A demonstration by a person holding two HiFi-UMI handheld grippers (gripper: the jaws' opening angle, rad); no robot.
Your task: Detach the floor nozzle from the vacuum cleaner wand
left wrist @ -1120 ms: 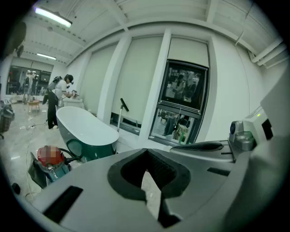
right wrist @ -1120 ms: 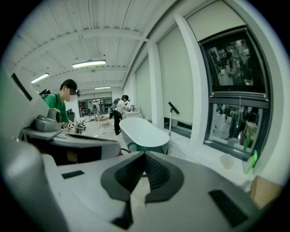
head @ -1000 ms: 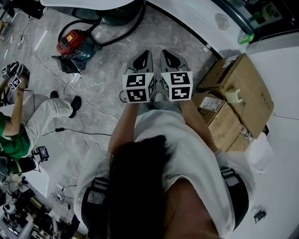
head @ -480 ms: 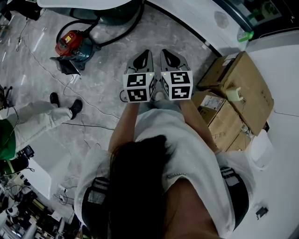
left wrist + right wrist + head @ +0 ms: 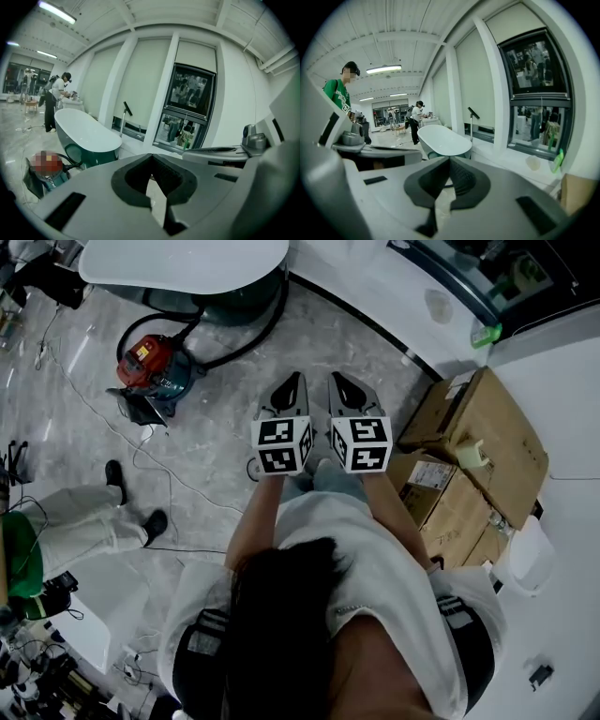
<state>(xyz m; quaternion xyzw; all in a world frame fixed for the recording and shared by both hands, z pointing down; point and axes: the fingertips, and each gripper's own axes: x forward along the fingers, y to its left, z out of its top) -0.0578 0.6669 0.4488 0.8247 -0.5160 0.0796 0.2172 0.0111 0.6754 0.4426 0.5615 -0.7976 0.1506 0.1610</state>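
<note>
The red and teal vacuum cleaner (image 5: 150,367) stands on the marble floor at upper left, and its black hose (image 5: 246,329) curls round the bathtub's base. A dark flat piece (image 5: 139,407) lies against it; I cannot tell whether it is the floor nozzle, and no wand shows clearly. My left gripper (image 5: 294,381) and right gripper (image 5: 338,381) are held side by side in front of me, well to the right of the vacuum. Both are shut with nothing between the jaws. In the left gripper view the vacuum (image 5: 47,173) sits low at the left, beyond the closed jaws (image 5: 151,158).
A white and green bathtub (image 5: 183,263) stands behind the vacuum. Cardboard boxes (image 5: 478,442) are stacked at my right beside a white counter (image 5: 562,409). Thin cables (image 5: 159,465) trail over the floor. Another person (image 5: 66,531) in a green top is at the left.
The whole view has slid down a little, with vacuum and grippers together. The person at the left has drawn the legs in, and that person's raised grippers have left the picture.
</note>
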